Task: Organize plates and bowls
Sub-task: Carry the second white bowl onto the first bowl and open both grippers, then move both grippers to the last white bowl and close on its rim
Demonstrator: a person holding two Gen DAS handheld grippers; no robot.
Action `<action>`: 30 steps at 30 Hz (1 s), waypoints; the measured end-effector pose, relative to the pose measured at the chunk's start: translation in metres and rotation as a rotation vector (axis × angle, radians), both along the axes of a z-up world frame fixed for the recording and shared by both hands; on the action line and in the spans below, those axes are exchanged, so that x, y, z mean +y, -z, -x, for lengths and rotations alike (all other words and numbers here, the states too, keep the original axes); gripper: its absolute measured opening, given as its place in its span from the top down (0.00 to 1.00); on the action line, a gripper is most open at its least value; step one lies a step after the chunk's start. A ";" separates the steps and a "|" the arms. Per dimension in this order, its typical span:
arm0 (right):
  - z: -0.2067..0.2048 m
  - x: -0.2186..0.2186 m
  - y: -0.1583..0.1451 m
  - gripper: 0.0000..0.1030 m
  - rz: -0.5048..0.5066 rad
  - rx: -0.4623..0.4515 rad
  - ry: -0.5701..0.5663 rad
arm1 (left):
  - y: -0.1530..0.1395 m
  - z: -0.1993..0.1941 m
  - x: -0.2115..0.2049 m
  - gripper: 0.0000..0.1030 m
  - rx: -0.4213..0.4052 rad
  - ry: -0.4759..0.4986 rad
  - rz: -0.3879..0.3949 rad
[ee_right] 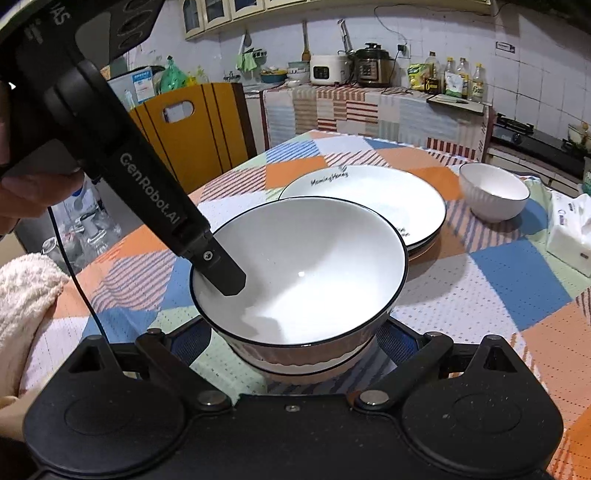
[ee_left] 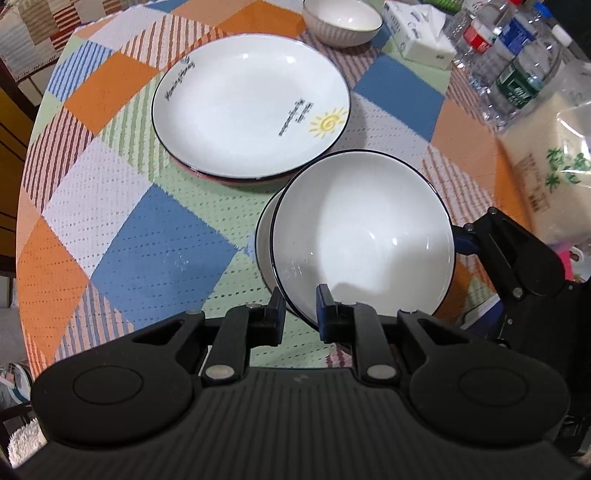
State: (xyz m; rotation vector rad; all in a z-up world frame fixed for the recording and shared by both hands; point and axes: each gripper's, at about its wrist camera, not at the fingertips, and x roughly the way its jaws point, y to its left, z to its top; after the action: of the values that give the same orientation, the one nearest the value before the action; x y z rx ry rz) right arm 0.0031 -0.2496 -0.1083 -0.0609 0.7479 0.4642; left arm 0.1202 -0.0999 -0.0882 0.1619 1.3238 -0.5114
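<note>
A white bowl with a dark rim is tilted over a second bowl beneath it. My left gripper is shut on the top bowl's near rim, one finger inside it. My right gripper is open, its fingers hidden on either side of the bowls; one of its fingers sits at the bowl's right rim. A stack of white plates with a sun drawing lies behind. A small ribbed bowl stands farther back.
The round table has a checked cloth. A tissue pack, water bottles and a plastic bag crowd the right side. A chair and kitchen counter stand behind.
</note>
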 end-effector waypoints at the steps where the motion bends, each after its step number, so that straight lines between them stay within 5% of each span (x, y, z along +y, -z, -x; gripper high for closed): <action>1: -0.001 0.001 0.002 0.04 0.000 0.006 -0.003 | 0.003 -0.001 0.001 0.85 0.006 -0.004 -0.003; 19: -0.004 0.012 0.007 0.04 0.111 0.008 -0.028 | 0.021 -0.006 -0.005 0.84 -0.016 0.001 -0.064; 30: 0.000 0.008 -0.004 0.06 0.127 -0.003 -0.041 | 0.001 -0.009 0.011 0.82 -0.014 -0.034 0.009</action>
State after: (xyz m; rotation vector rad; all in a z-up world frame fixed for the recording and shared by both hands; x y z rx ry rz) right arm 0.0028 -0.2420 -0.1039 -0.1962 0.7738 0.4552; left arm 0.1290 -0.0886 -0.0893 0.1347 1.3086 -0.4868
